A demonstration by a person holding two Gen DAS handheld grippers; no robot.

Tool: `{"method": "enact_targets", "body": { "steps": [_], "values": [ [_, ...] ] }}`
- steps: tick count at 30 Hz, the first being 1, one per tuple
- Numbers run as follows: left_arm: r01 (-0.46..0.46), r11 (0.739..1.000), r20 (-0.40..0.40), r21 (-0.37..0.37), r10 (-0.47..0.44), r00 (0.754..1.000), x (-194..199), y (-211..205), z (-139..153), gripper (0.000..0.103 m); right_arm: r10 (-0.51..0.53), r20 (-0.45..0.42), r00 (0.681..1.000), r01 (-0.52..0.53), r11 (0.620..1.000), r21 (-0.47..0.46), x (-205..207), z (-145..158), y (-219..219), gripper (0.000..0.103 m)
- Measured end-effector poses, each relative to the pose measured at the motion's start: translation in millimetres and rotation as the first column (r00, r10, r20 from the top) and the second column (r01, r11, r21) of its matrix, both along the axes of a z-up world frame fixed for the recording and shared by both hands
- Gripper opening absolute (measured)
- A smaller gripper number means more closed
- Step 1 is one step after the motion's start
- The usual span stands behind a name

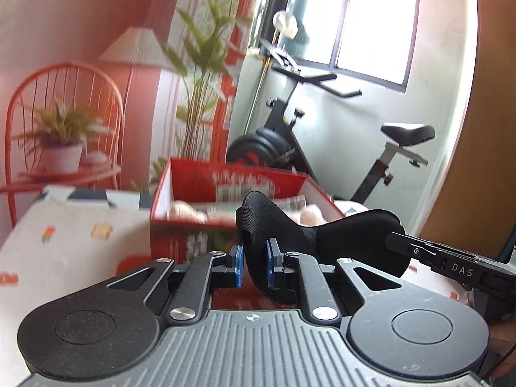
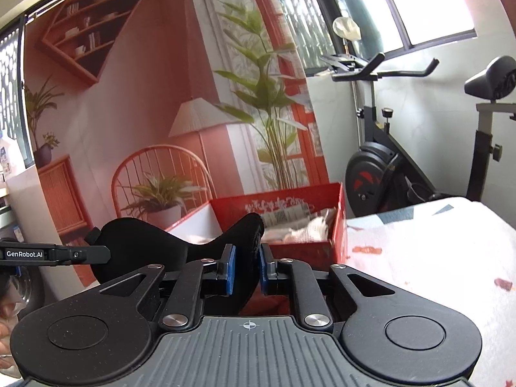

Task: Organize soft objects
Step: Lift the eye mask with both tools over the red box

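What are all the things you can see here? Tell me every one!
black eye mask: 1, black, held up between both grippers in front of the box
red box: 1, red outside and white inside, open, on the table, soft pale things inside
tablecloth: 1, white with small prints, over the table
exercise bike: 1, black, by the window
backdrop: 1, orange, printed with chair, lamp, plants
left gripper: 1, black, blue fingers shut on one end
right gripper: 1, black, shut on the other end

Home room: exercise bike (image 1: 380, 148) ahead right of gripper by window (image 1: 371, 22), patterned bedspread (image 2: 435, 258) below, interior-scene wall backdrop (image 2: 135, 103) ahead left
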State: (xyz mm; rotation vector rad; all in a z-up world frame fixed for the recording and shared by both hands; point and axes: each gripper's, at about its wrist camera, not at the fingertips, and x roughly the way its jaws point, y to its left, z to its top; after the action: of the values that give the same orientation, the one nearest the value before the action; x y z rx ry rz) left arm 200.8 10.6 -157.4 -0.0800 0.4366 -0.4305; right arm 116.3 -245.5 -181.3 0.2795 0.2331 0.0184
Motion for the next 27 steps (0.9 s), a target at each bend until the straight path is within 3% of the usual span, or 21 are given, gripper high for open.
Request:
{"method": "enact_targets", "body": {
  "steps": [6,10,14,21,27],
  "values": [
    [-0.076,0.996,0.074,-0.043,0.079,0.994,38,-8,37,0.011,0.006,0.053,0.999,-0.008,1.0,0.02,44,41,-13,0.014],
    [-0.116,0.993,0.127,-0.011,0.117,0.985,59,-21,49,0.011,0.005,0.086,0.996,0.0,0.998,-0.059,82,61,-11,0.013],
    [-0.141,0.99,0.125,0.02,0.137,0.983,82,-30,46,0.011,0.007,0.089,0.996,0.003,0.994,-0.107,113,68,-12,0.013],
    [-0.143,0.987,0.057,0.069,0.14,0.989,121,-34,22,0.011,-0.002,0.021,1.0,0.005,0.988,-0.153,162,48,-22,0.013],
    [-0.096,0.993,-0.12,0.075,0.104,0.987,160,-34,-9,0.011,-0.033,-0.101,0.994,0.019,0.991,-0.134,193,18,-30,0.013]
  ]
}}
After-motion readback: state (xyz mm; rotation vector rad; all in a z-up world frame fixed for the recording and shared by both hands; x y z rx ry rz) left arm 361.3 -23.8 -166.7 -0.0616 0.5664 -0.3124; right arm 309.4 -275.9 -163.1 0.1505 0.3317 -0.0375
